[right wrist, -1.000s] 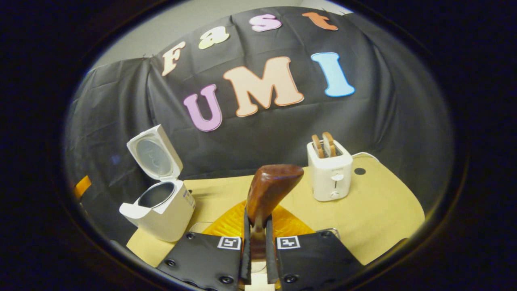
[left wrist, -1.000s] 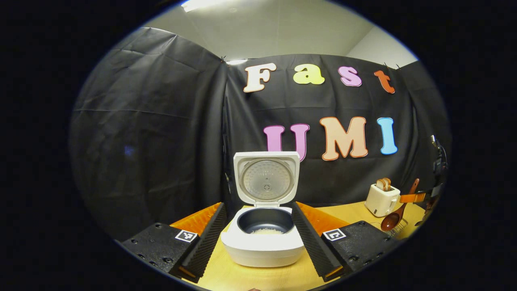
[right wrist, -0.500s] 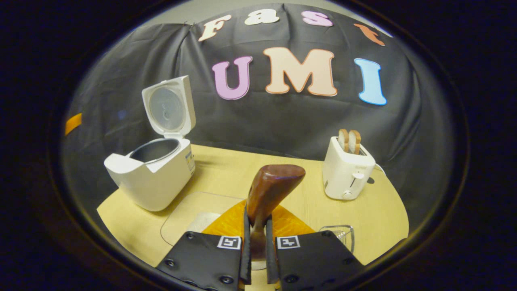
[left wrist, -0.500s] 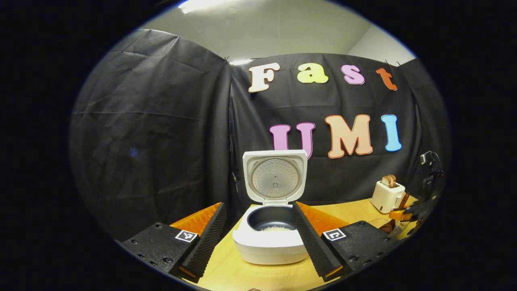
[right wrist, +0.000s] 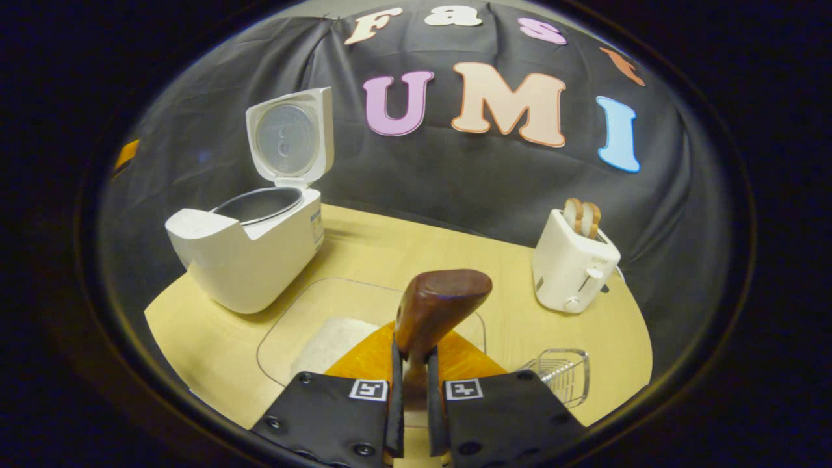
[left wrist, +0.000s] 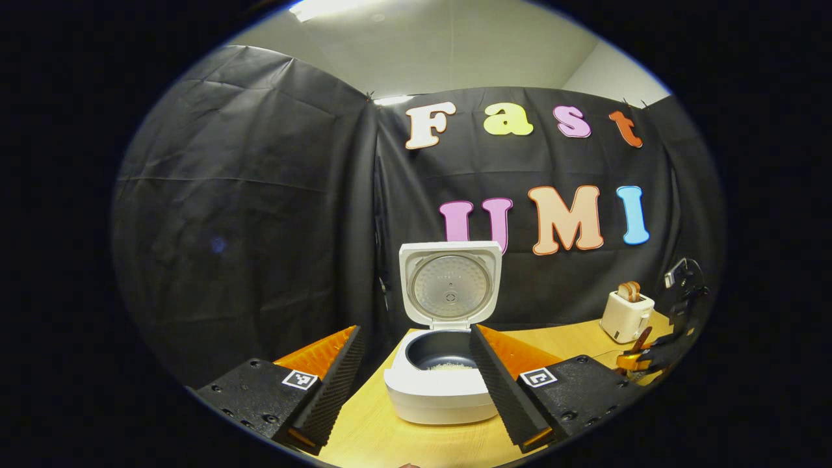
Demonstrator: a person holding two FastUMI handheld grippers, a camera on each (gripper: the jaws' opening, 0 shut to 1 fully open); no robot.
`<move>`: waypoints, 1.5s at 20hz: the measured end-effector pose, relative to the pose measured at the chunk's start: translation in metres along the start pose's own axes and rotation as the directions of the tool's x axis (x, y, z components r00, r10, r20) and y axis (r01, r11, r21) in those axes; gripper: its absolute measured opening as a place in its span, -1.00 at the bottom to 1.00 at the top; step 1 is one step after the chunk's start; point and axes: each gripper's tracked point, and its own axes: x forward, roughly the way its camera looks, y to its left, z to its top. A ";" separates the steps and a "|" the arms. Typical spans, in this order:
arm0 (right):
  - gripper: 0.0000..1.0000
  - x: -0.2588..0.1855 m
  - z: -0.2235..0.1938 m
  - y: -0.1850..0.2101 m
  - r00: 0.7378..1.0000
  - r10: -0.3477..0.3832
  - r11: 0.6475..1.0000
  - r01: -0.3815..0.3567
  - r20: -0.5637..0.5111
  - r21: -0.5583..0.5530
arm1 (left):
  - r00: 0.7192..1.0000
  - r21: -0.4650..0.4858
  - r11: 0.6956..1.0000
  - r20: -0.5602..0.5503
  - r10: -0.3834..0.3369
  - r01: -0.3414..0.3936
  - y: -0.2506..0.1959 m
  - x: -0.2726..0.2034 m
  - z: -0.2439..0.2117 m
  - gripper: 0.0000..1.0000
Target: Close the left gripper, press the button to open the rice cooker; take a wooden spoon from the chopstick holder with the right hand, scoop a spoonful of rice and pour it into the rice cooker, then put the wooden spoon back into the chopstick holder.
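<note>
The white rice cooker (left wrist: pixel 442 396) stands with its lid (left wrist: pixel 450 284) raised, and a little rice lies in its dark pot. My left gripper (left wrist: pixel 415 330) is open in front of it, its fingers spread wide to either side. My right gripper (right wrist: pixel 413 354) is shut on the wooden spoon (right wrist: pixel 439 305), whose bowl points forward. Below the spoon lies a clear tray of rice (right wrist: pixel 328 338). The wire chopstick holder (right wrist: pixel 564 376) stands just to the right. The rice cooker (right wrist: pixel 250 250) sits farther left. In the left gripper view the right gripper (left wrist: pixel 640 357) holds the spoon at the far right.
A white toaster (right wrist: pixel 575 265) with two slices of bread stands at the back right of the wooden table (right wrist: pixel 416 250). The toaster (left wrist: pixel 626 315) also appears behind the right gripper. Black cloth walls close off the back and sides.
My right gripper has dipped and come lower with the spoon, bringing the rice tray and the chopstick holder into view beneath it. The left gripper has drifted slightly and stays open.
</note>
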 end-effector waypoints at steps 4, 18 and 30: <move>-0.64 -0.004 -0.006 0.028 0.998 0.057 0.998 -0.056 -0.019 0.034 | 1.000 -0.008 1.000 -0.010 -0.006 0.006 0.003 0.002 -0.005 0.92; -0.64 0.009 -0.032 0.009 0.975 0.201 0.739 -0.085 -0.098 0.668 | 1.000 -0.029 0.999 -0.005 -0.022 0.022 0.013 -0.001 -0.005 0.99; -0.63 -0.001 -0.014 -0.021 0.944 0.315 0.270 -0.186 0.096 0.945 | 0.998 0.003 0.998 0.006 -0.060 0.060 -0.012 0.005 0.007 1.00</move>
